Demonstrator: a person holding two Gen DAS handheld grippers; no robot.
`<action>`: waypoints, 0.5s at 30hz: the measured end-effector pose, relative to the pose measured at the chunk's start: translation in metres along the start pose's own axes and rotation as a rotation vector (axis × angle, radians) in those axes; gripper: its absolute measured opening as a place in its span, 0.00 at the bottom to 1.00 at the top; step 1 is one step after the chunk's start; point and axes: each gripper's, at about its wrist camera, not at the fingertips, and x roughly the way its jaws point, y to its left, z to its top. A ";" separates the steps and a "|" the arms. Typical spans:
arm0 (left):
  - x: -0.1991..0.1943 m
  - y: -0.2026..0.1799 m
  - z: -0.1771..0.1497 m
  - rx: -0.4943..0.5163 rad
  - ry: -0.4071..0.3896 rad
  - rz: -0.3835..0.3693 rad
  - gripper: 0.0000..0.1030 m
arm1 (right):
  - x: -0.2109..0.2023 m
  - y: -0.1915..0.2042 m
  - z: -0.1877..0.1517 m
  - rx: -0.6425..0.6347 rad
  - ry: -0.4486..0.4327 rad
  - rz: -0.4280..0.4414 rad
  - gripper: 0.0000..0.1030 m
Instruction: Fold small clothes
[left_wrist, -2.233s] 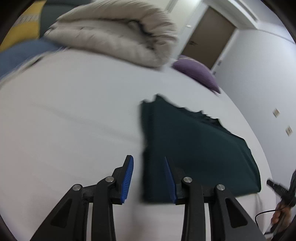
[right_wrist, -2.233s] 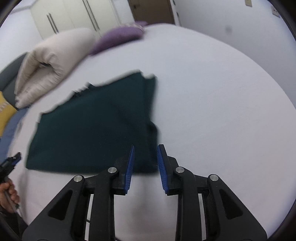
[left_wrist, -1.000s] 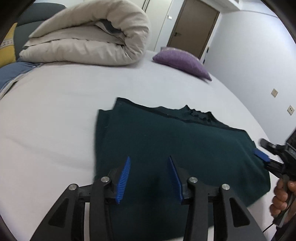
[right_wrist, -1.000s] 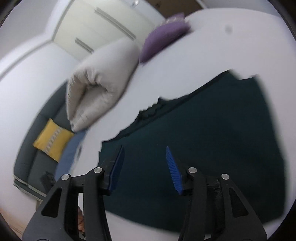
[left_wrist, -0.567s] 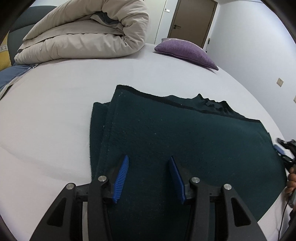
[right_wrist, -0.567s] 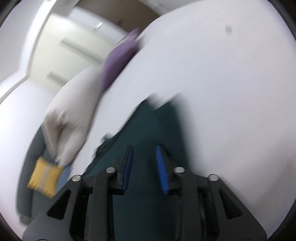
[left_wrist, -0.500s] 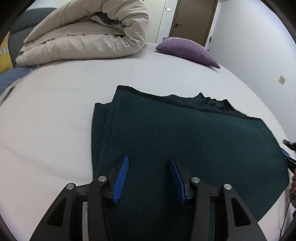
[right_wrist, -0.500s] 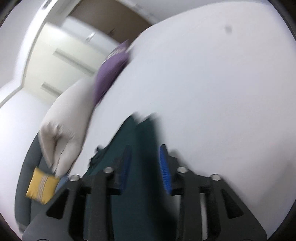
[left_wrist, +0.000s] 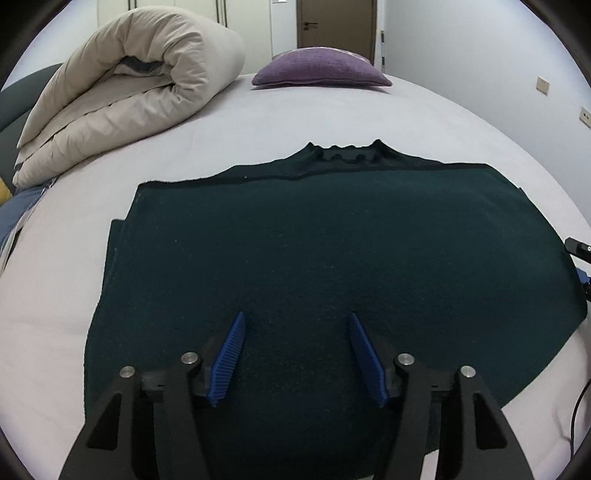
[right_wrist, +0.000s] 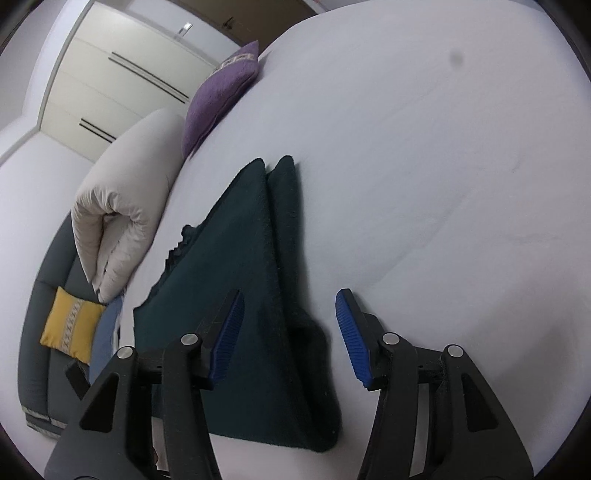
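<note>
We worked over a wide bed (left_wrist: 110, 295) under a pale sheet, with a rolled beige duvet (left_wrist: 129, 96) and a purple pillow (left_wrist: 321, 68) well apart at its far end. The dark green garment (left_wrist: 314, 240) lay flat on the bed near us, its sides apparently already turned in, neckline on the far edge, and a layered fold showing along its right side in the right wrist view (right_wrist: 284, 240). We judged the step in hand to be the approach for the crosswise fold: the near hem still had to be picked up and carried toward the neckline. Our left tongs (left_wrist: 295, 350) hovered released over the near middle of the cloth, grasping nothing; our right tongs (right_wrist: 288, 332) were likewise spread wide above the right near corner, empty. The next move called for lowering both onto the near edge, pinching all layers together, and lifting evenly so the stack did not slip. We could read no brand, label or writing anywhere
</note>
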 end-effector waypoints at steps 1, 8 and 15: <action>0.000 0.000 0.000 -0.002 0.000 0.000 0.62 | -0.005 0.000 0.000 0.000 0.007 0.006 0.49; 0.002 0.001 -0.002 -0.001 0.000 -0.002 0.64 | 0.009 0.019 0.001 -0.044 0.061 -0.002 0.50; 0.004 0.005 -0.003 -0.010 0.000 -0.022 0.65 | 0.018 0.027 0.002 -0.009 0.114 -0.004 0.50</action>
